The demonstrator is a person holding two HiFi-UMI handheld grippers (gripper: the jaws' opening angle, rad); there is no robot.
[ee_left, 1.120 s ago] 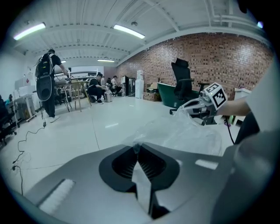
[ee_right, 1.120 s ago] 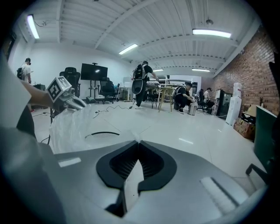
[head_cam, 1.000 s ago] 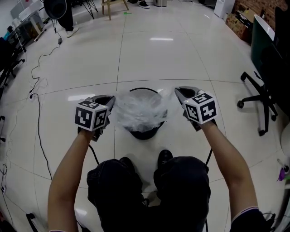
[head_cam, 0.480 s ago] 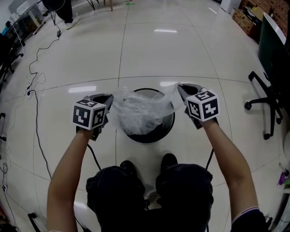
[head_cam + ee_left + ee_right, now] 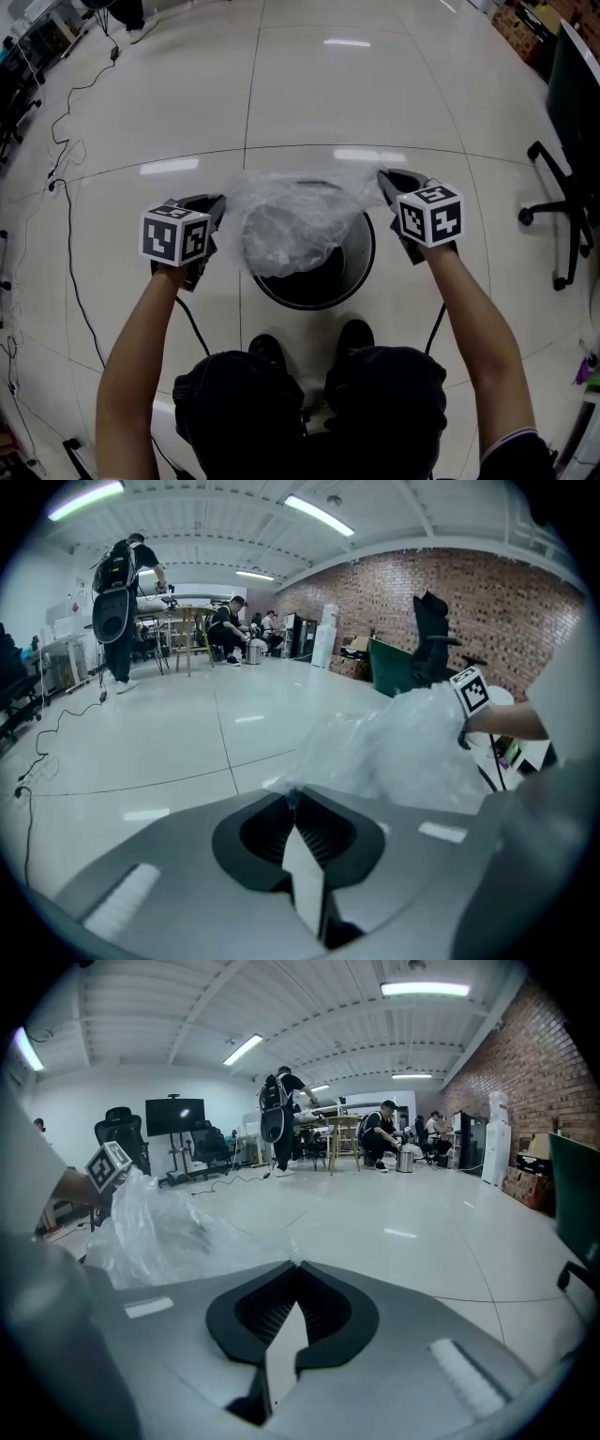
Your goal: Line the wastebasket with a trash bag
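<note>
Glossy pale tiled floor [image 5: 309, 103] crossed by black cables [image 5: 69, 253]; brick wall [image 5: 487, 602] noted; strip lights [image 5: 424, 989] mounted overhead.

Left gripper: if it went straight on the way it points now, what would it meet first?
Beyond the trash bag edge pinched in its shut jaws, the left gripper points down at bare floor, just left of the wastebasket. Probably the floor first, though depth is unclear.

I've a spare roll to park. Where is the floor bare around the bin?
Bare white tile lies beyond the black round wastebasket, and between it and the black cable at left or the black office chair at right. Crowded: black shoes at its near side, clear plastic trash bag over it.
</note>
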